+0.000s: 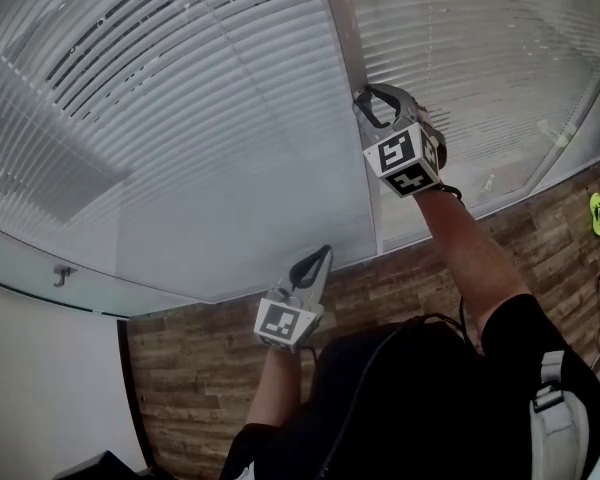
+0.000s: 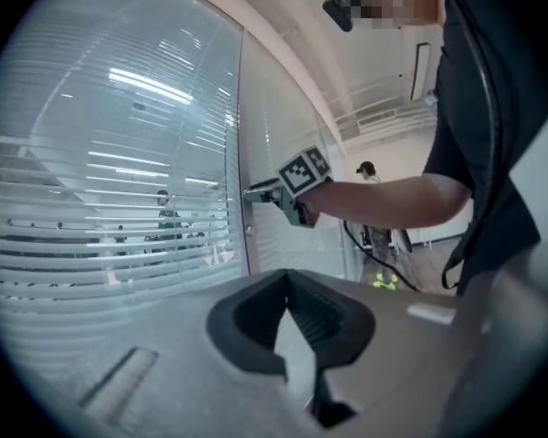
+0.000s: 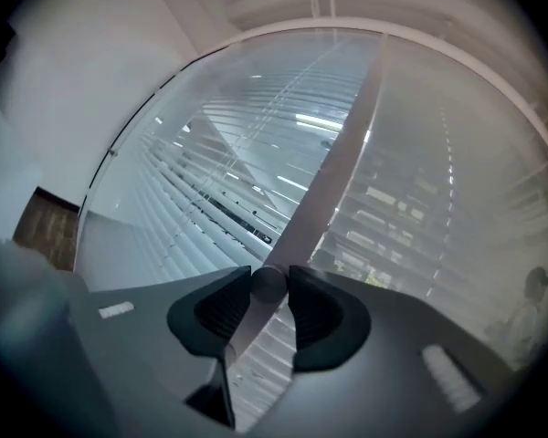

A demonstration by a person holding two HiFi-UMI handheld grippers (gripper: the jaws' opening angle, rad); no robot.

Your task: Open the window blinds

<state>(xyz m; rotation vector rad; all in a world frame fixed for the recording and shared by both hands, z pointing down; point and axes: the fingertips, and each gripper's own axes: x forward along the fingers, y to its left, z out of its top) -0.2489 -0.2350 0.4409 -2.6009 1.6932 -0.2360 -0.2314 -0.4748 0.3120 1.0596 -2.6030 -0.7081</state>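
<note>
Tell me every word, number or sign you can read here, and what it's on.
Nothing here reads as words or numbers.
Right marker cube, on the right gripper: black-and-white square patterns, no letters.
Left marker cube, on the left gripper: likewise.
Right white label, on the right gripper's body: too blurred to read.
Left white label, on the left gripper's body: too blurred to read.

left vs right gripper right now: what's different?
Grip: the right gripper is clamped on a small round knob on the frame post. The left gripper holds nothing, its jaw tips together.
Height: the right gripper is raised at the post. The left gripper sits lower, in front of the left pane's blinds.
Shared: both carry a marker cube and point toward the window.
</note>
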